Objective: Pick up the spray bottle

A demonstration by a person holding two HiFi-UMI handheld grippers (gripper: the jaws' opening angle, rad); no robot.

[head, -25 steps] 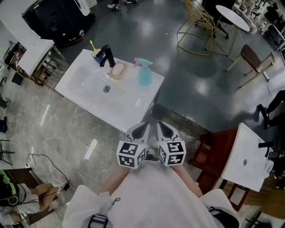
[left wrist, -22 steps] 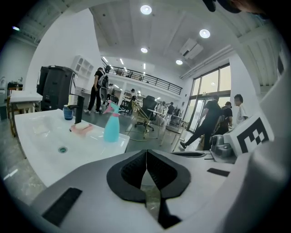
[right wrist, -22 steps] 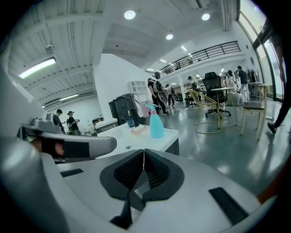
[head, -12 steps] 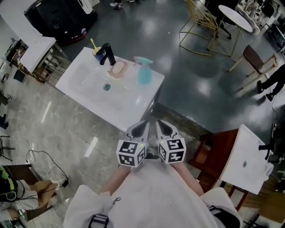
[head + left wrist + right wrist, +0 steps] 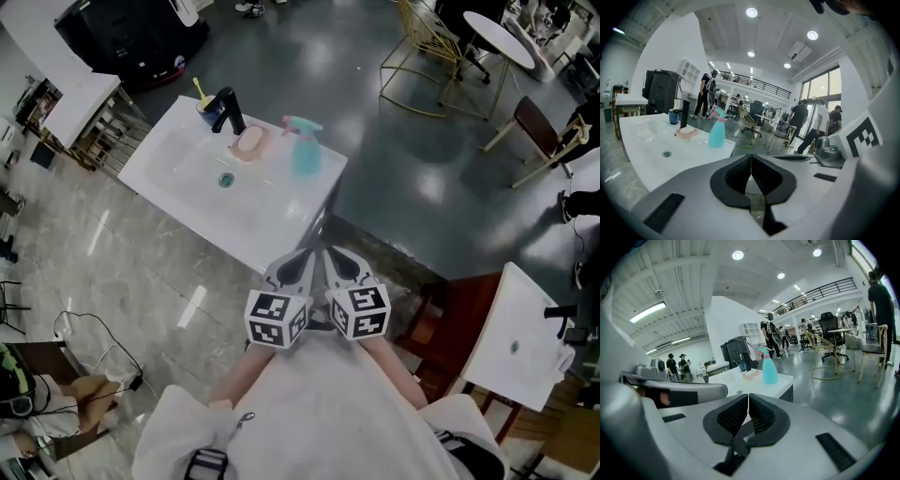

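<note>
Spray bottle (image 5: 305,150): teal body, pink trigger head, upright on the far right corner of the white washbasin (image 5: 262,225). A pink soap dish (image 5: 249,143) sits just beside it, on the side toward the black faucet (image 5: 225,111). A blue cup (image 5: 204,105) holding a yellow toothbrush stands past the faucet.

Left gripper (image 5: 298,267) and right gripper (image 5: 339,265) are side by side, close in front of the person's body, off the basin's near corner. Both point toward the basin.

Left gripper view: jaws pressed together, nothing between them. The bottle shows above and left of the tips, well apart from them.

Right gripper view: jaws likewise clenched and empty. The bottle stands above the tips, a little to the right, well apart.

Neither gripper touches the bottle or the basin. The basin's whole near-to-far span lies between the tips and the bottle.
</note>
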